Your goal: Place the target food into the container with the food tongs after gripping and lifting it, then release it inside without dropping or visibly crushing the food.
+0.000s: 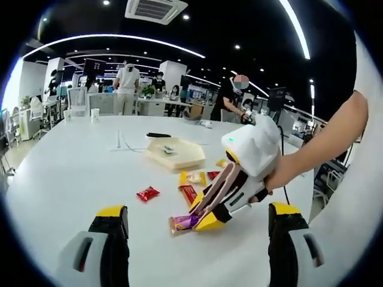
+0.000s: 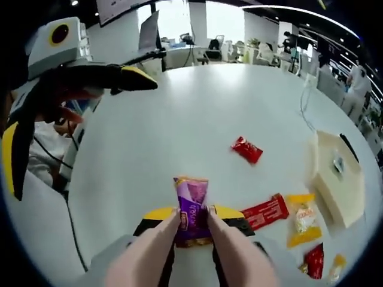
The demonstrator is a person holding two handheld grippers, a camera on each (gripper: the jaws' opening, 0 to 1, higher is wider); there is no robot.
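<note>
Jaws of the left gripper stand apart and empty, while the right gripper is clamped on the purple snack packet lying on the white table. Light, crinkly and likely slippery — a mid-body hold suits it. Rightward lie a small red packet, a red bar and a yellow packet before the beige container — nothing blocks the way.
</note>
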